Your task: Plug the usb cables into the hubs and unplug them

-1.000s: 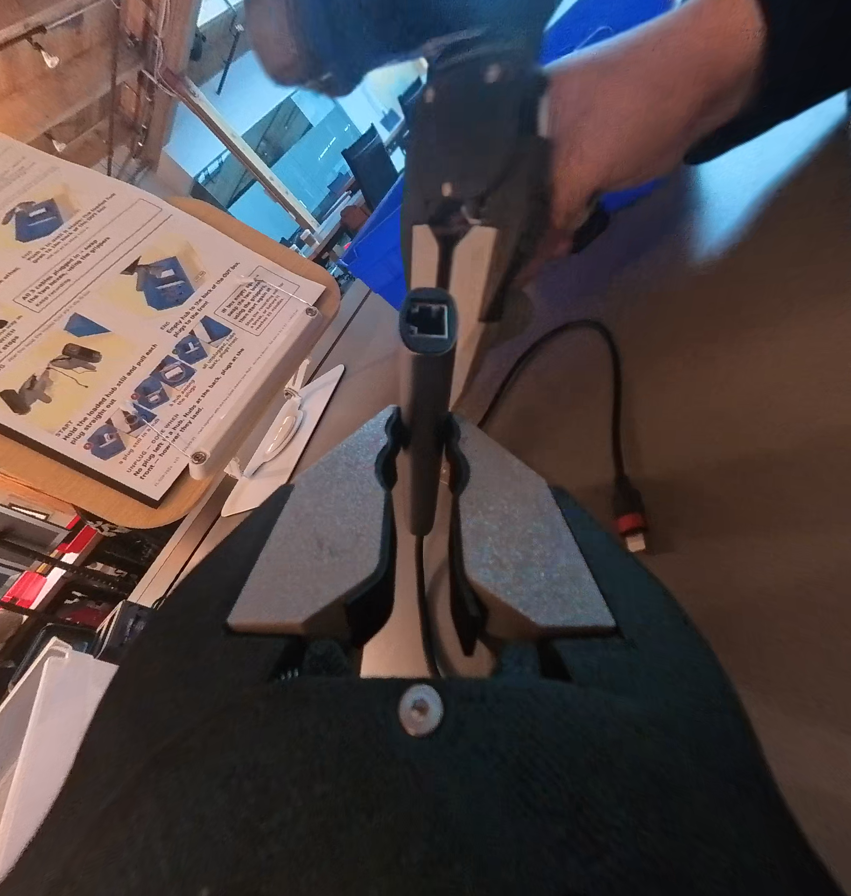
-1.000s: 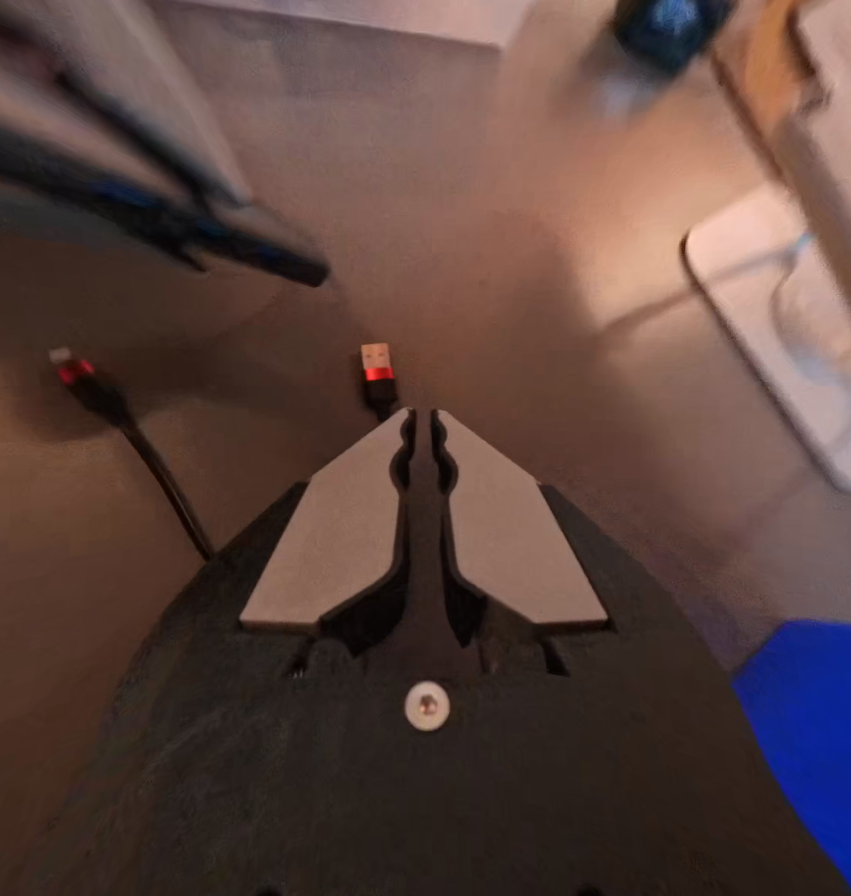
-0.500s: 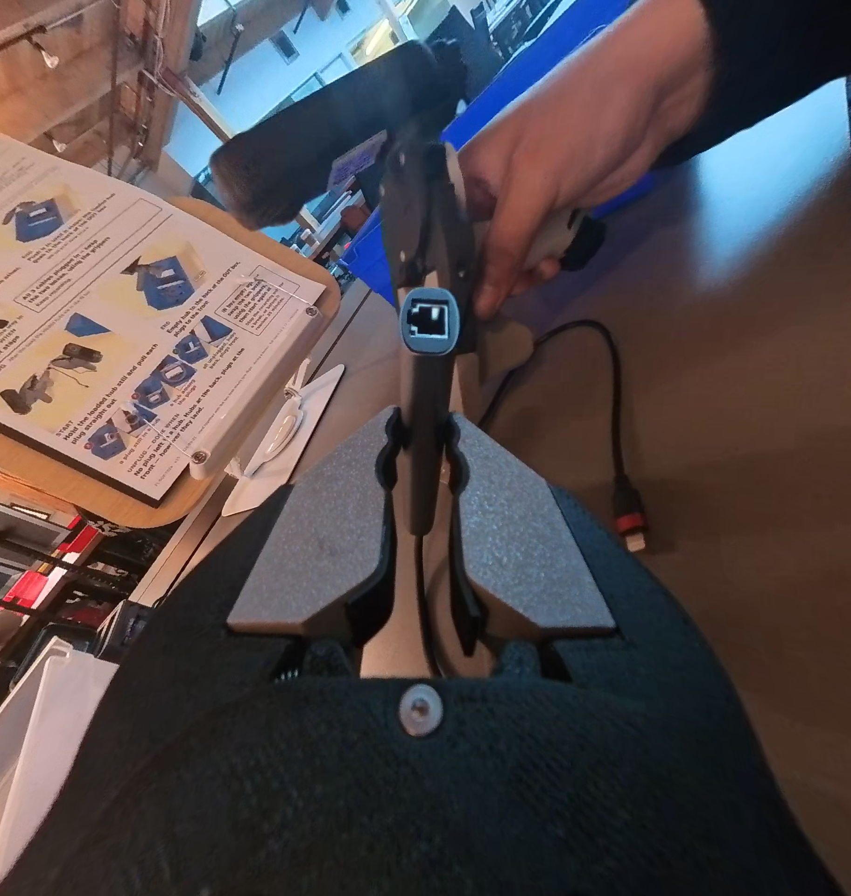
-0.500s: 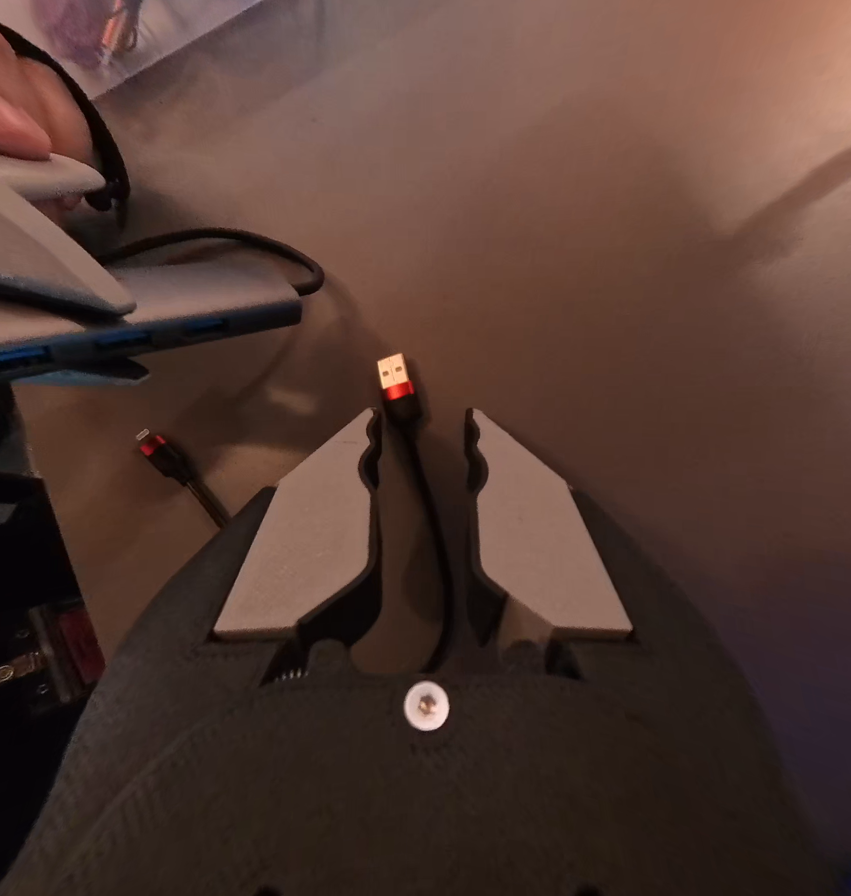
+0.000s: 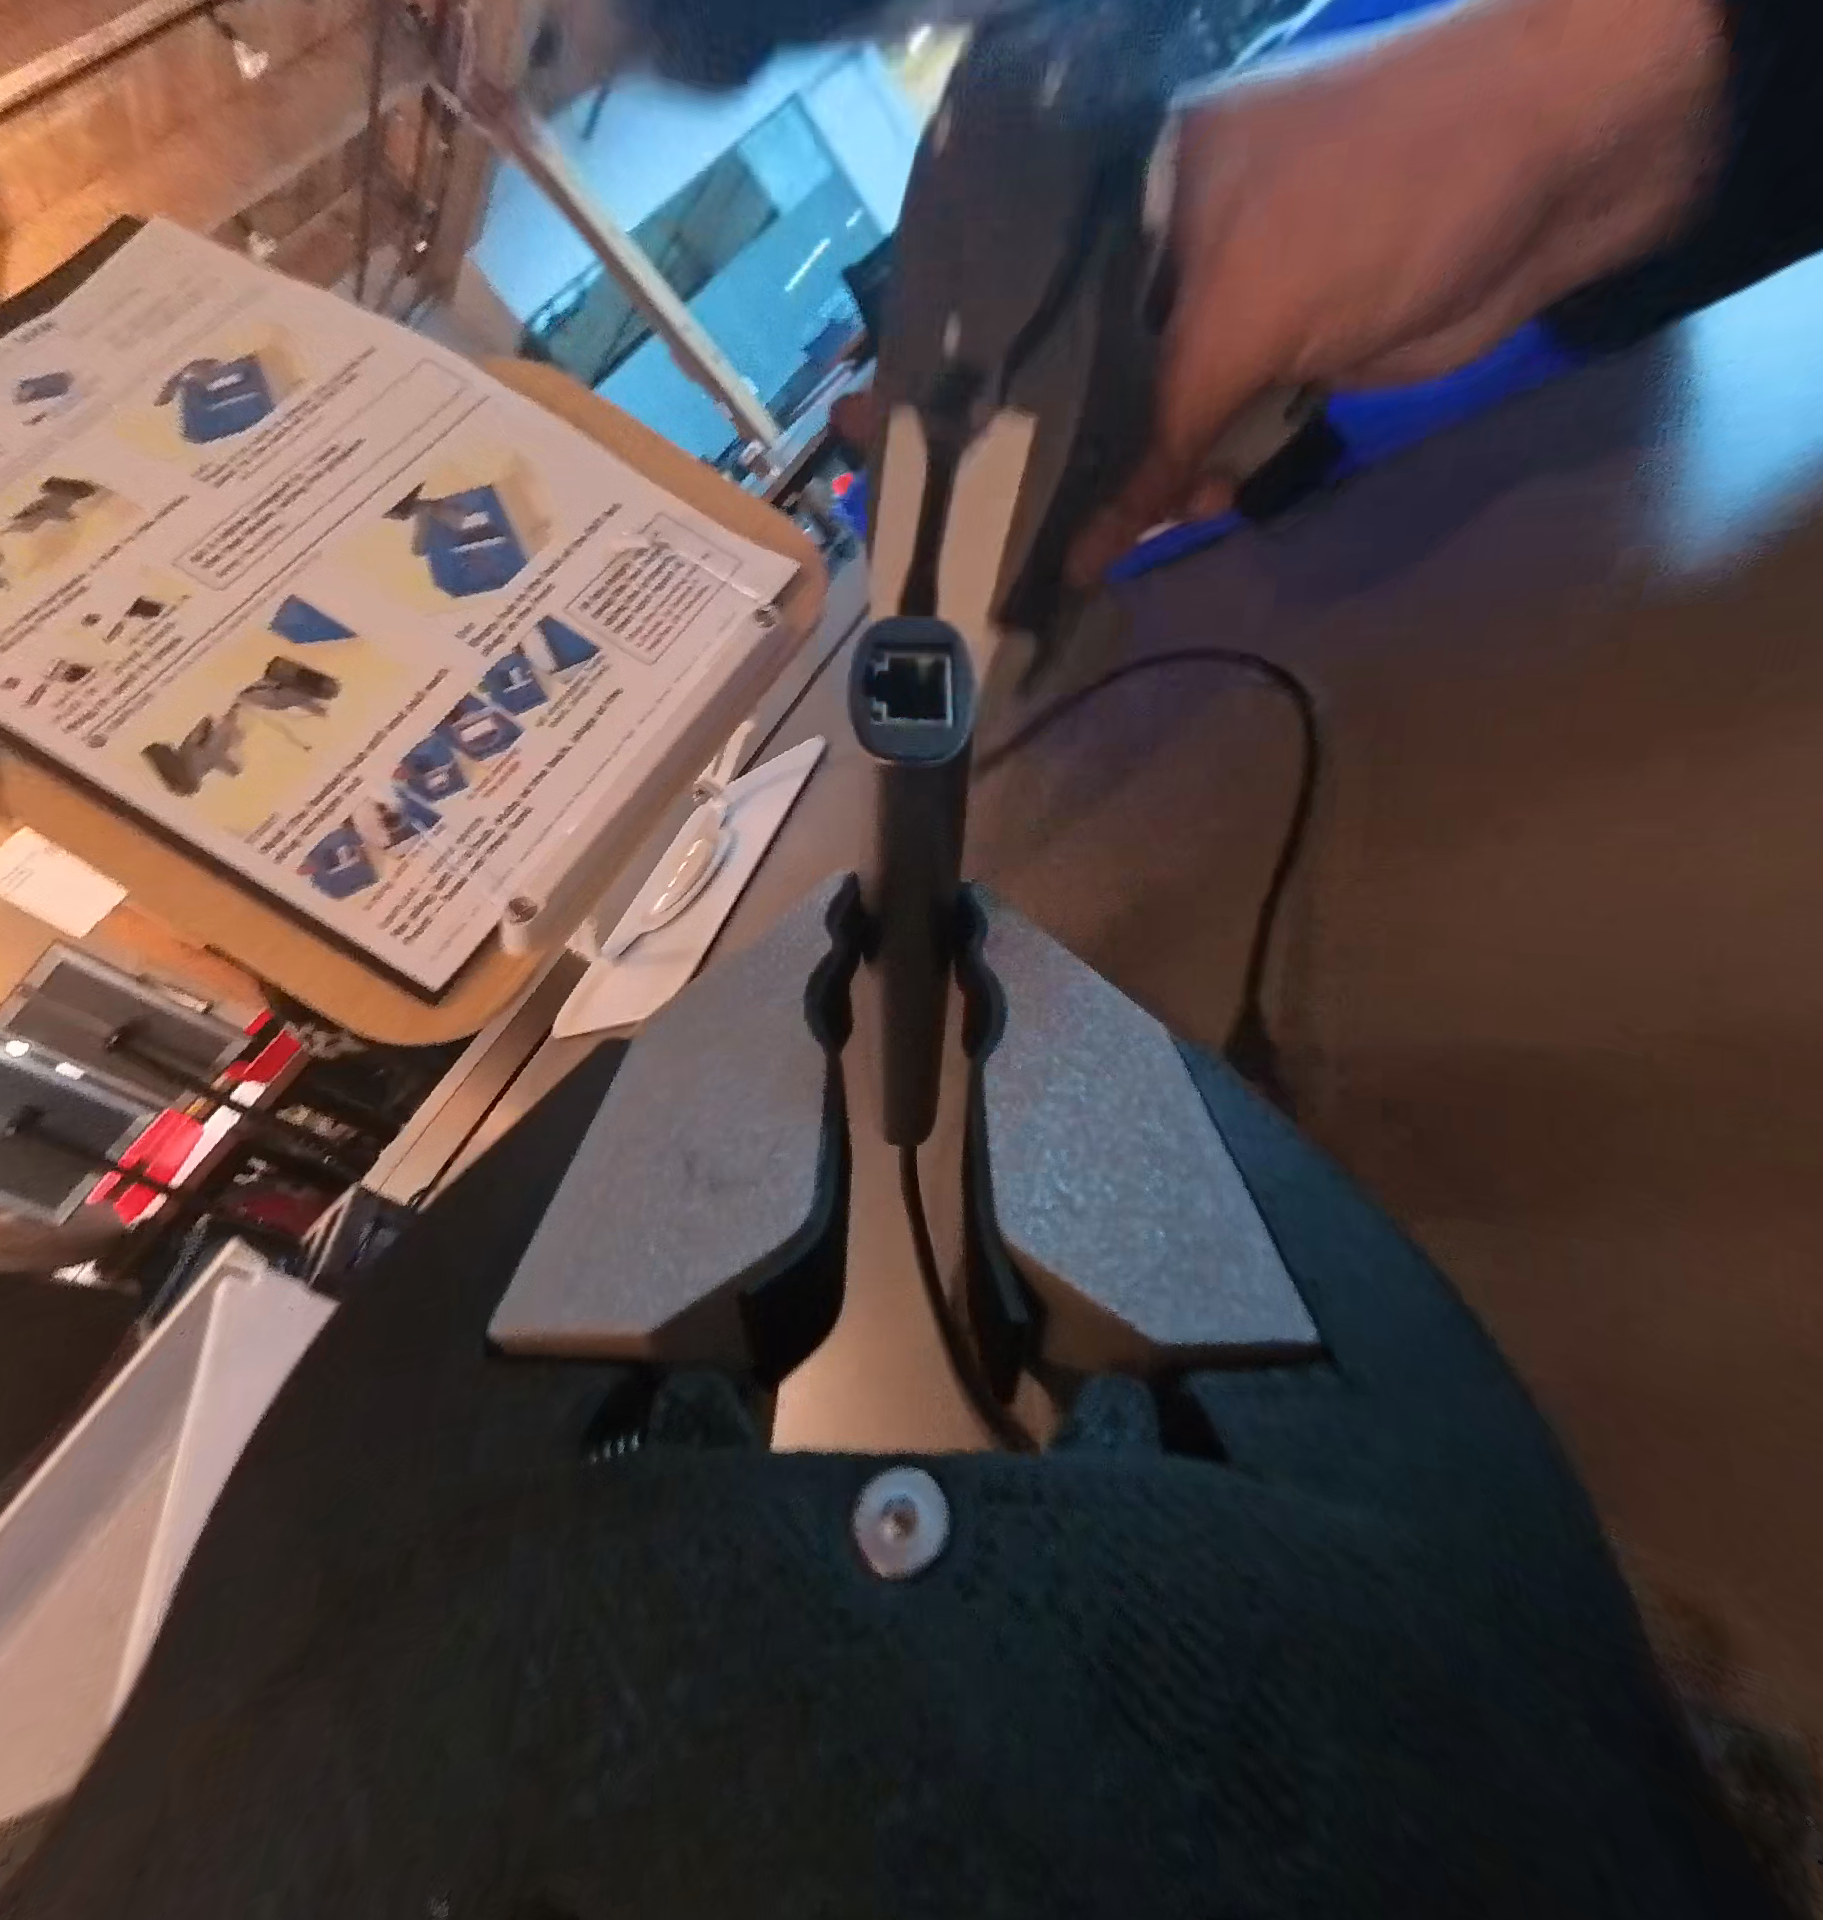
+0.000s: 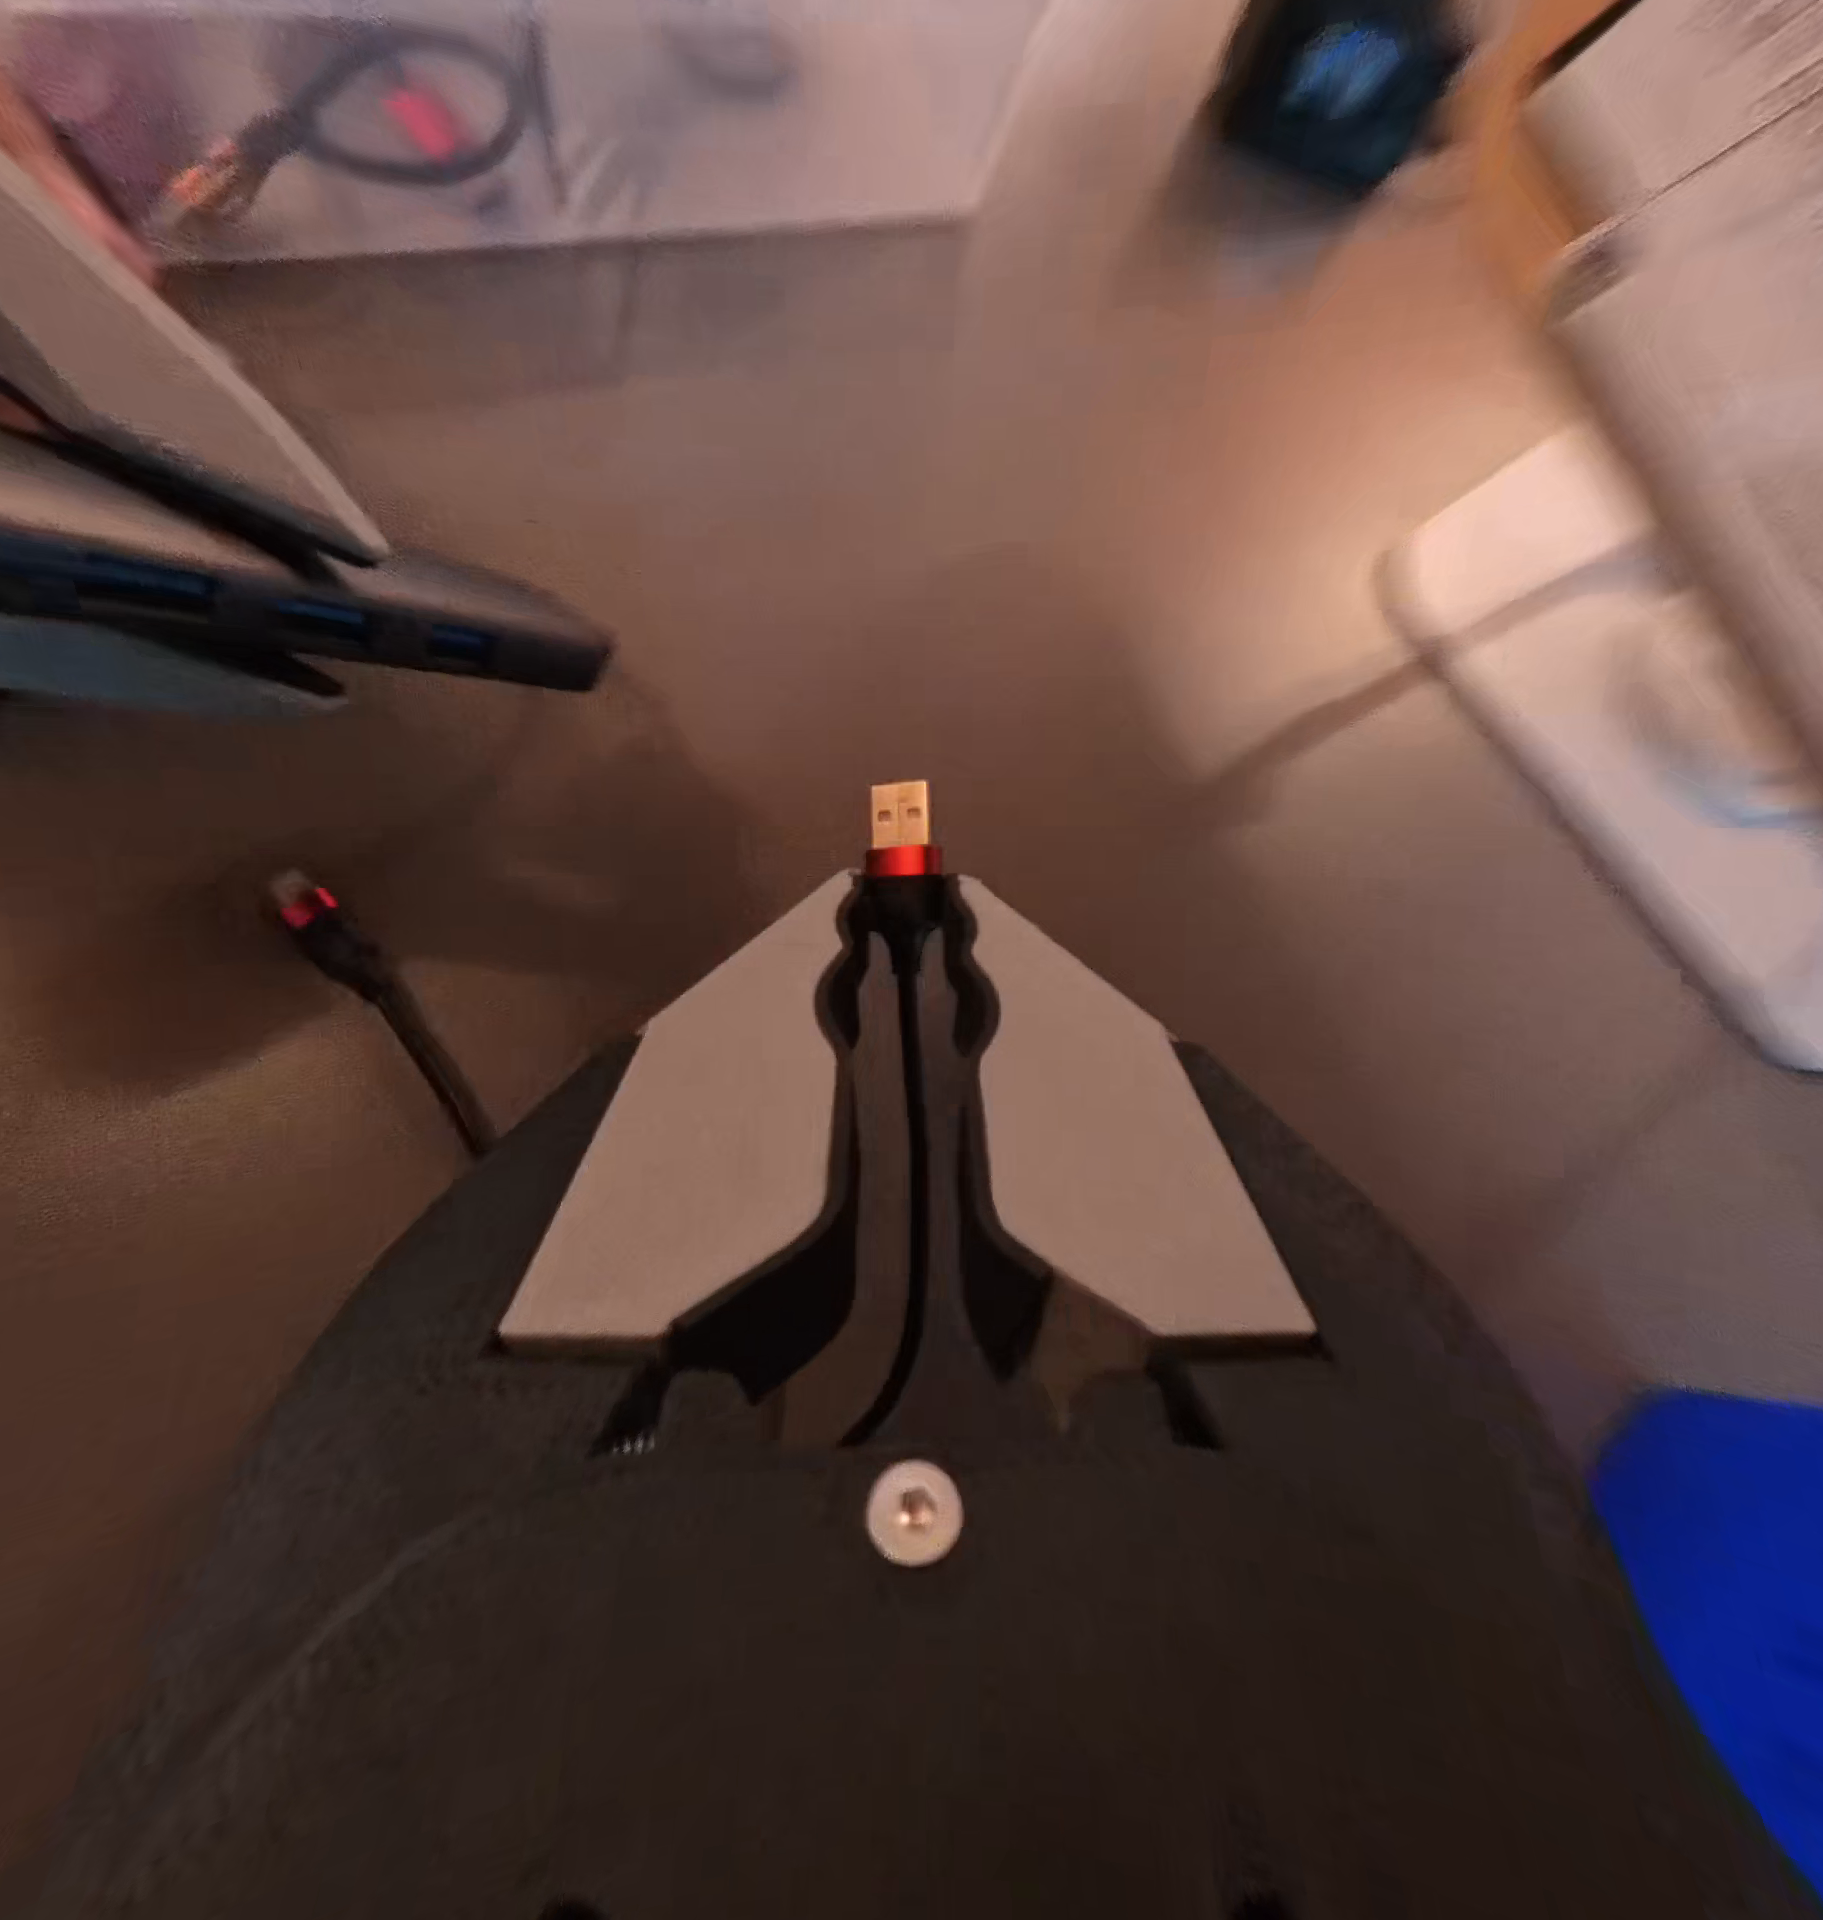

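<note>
USB cable (image 6: 912, 1091) is sitting clamped in the right tongs (image 6: 902, 883), pinched just behind the red collar, with the gold plug (image 6: 900, 814) projecting forward past the tips. The cable's other end, a small red-collared connector (image 6: 309, 912), is lying on the brown worktop (image 6: 990, 582) to the near left. The hub (image 5: 912, 862), a slim dark grey bar, is being held edge-up in the left tongs (image 5: 905, 914), which are closed narrow around its body; its far end, with a square network socket, is pointing away from the camera. In the right wrist view the hub (image 6: 367, 623) is showing at the left with its row of blue ports facing the plug, well apart from it. Both views are motion-blurred.

Judged step: carrying the plug toward a port; insertion not yet begun.

Risks:
- Plug is approaching at an angle to the port row; if not squared up, it may be jamming against the port rim.
- Grip is on the collar only, so the plug may be pivoting or sliding back under insertion force.
- Hub may be slipping in the left tongs when pushed sideways.
- Plug orientation versus port cannot be told; it may be upside down.
</note>
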Tool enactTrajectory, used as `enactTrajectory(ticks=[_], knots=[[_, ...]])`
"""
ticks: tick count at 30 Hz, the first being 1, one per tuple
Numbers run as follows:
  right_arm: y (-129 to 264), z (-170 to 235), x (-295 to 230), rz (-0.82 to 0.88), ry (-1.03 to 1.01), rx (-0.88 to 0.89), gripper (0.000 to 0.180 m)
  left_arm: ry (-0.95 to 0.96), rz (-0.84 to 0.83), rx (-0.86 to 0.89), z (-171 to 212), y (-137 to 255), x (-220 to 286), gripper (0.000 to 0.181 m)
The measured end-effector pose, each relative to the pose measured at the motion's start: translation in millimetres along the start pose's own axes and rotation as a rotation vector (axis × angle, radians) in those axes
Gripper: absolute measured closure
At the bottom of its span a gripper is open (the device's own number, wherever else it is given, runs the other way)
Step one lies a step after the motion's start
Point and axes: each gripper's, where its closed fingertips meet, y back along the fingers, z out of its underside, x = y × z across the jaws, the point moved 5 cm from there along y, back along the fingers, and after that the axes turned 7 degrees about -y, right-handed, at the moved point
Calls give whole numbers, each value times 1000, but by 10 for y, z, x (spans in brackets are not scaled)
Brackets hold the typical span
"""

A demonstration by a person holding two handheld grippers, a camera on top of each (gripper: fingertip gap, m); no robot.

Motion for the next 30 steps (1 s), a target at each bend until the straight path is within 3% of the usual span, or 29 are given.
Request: enactTrajectory(ticks=[4, 7, 14, 16, 20, 24, 27, 30], knots=[[586, -487, 309, 392, 281, 185, 169, 49, -58, -36, 74, 16, -113, 167], [823, -642, 124, 577, 607, 216, 169, 61, -68, -36, 79, 28, -134, 167], [459, 487, -653, 507, 1026, 2, 169, 24, -55, -45, 64, 16, -82, 166], [408, 720, -798, 387, 1028, -51, 174, 37, -49, -41, 66, 15, -83, 167], [489, 789, -930, 215, 942, -54, 165, 25, 23, 30, -29, 27, 13, 167], [604, 762, -927, 68, 782, -52, 146, -150, 128, 66, -78, 42, 243, 166], [640, 781, -917, -10, 679, -47, 143, -298, 168, 141, -141, 126, 384, 167], [653, 764, -876, -45, 562, -35, 148, -310, 143, 200, -223, 173, 364, 166]])
